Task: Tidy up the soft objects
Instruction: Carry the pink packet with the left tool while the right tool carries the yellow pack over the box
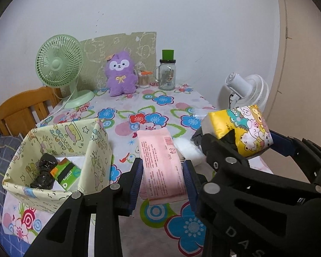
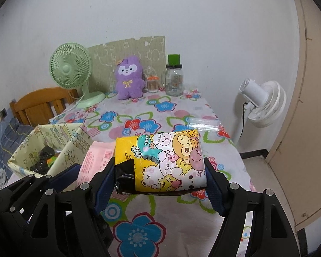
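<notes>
Pink tissue pack (image 1: 162,167) clamped in left gripper (image 1: 163,184), cartoon tissue pack (image 2: 162,162) clamped in right gripper (image 2: 160,184), both clear of tablecloth (image 2: 143,231). Mid-carry, probably. Next: over patterned box (image 1: 53,137) (already partly filled), then release.

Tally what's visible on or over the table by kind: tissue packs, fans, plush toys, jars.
Tissue packs: 3 – pink pack in the left gripper, yellow pack in the right gripper, green pack in the box
Fans: 2 – green fan, white fan
Plush toys: 1 – purple plush
Jars: 1 – glass jar
Total: 7
</notes>
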Action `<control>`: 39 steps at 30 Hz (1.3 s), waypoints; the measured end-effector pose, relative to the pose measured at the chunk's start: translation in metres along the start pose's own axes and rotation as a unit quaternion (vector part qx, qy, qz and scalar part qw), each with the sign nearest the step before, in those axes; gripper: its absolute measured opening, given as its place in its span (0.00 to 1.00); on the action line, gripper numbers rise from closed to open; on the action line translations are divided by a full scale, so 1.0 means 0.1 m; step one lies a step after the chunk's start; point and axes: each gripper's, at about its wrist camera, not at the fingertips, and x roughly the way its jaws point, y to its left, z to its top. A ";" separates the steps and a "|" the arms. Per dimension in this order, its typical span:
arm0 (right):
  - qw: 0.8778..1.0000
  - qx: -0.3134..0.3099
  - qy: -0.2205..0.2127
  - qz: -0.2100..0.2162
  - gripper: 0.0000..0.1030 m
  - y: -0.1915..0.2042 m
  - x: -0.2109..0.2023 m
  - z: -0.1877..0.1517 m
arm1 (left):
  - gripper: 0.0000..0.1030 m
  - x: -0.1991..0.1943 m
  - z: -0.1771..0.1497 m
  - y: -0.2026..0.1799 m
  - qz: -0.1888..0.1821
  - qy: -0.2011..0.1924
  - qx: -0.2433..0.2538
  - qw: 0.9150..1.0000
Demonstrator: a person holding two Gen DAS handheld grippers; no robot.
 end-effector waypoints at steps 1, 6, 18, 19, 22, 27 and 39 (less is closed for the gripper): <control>1.000 -0.001 -0.001 0.000 0.75 0.01 -0.02 0.01 | 0.38 -0.02 0.01 0.00 0.000 -0.001 0.001 1.000; 1.000 -0.003 -0.007 0.000 0.75 0.06 -0.11 0.08 | 0.38 -0.12 0.07 0.03 0.002 -0.009 0.003 1.000; 1.000 -0.010 -0.015 0.004 0.75 0.23 -0.20 0.25 | 0.38 -0.23 0.20 0.18 0.003 -0.018 0.005 1.000; 1.000 -0.010 -0.015 0.005 0.75 0.25 -0.20 0.26 | 0.38 -0.24 0.21 0.21 0.003 -0.019 0.005 1.000; 1.000 -0.011 -0.016 0.004 0.75 0.30 -0.20 0.29 | 0.38 -0.25 0.23 0.27 0.002 -0.020 0.004 1.000; 1.000 -0.012 -0.015 0.007 0.75 0.41 -0.18 0.33 | 0.38 -0.26 0.26 0.34 0.005 -0.023 0.005 1.000; 1.000 -0.023 -0.010 0.016 0.75 0.69 -0.09 0.42 | 0.38 -0.24 0.33 0.69 0.009 -0.020 -0.002 1.000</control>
